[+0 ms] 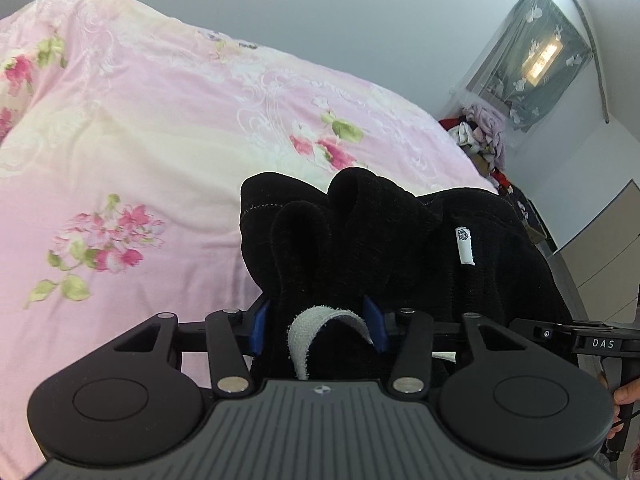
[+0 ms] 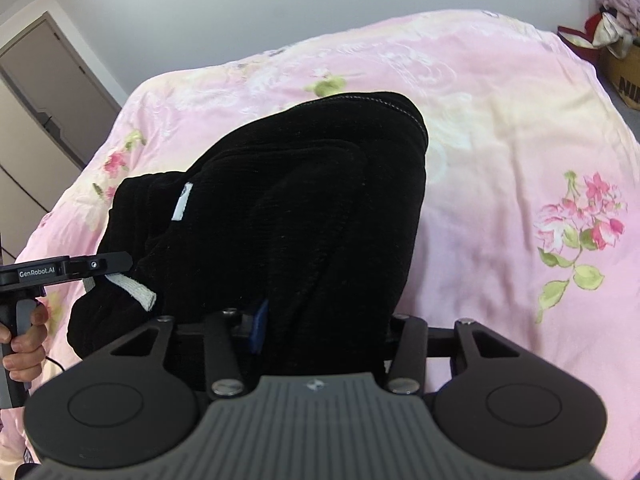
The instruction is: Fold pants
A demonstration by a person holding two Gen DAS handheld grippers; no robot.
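The black corduroy pants (image 1: 384,232) are bunched and held up over the pink floral bedspread (image 1: 140,140). My left gripper (image 1: 320,330) is shut on the waistband end, where a white drawstring (image 1: 316,328) hangs between the blue pads. A white label (image 1: 465,246) shows on the fabric. In the right wrist view the pants (image 2: 304,208) drape forward from my right gripper (image 2: 320,330), which is shut on the cloth; its fingertips are mostly hidden by fabric. The left gripper (image 2: 96,266) shows at the left there, next to the drawstring (image 2: 136,290).
The bedspread (image 2: 520,160) covers the whole bed. A pile of clothes (image 1: 480,132) and a cardboard box (image 2: 624,72) sit on the floor beyond the bed's far corner. A curtained window (image 1: 536,60) is on the wall. A door (image 2: 52,92) stands at the left.
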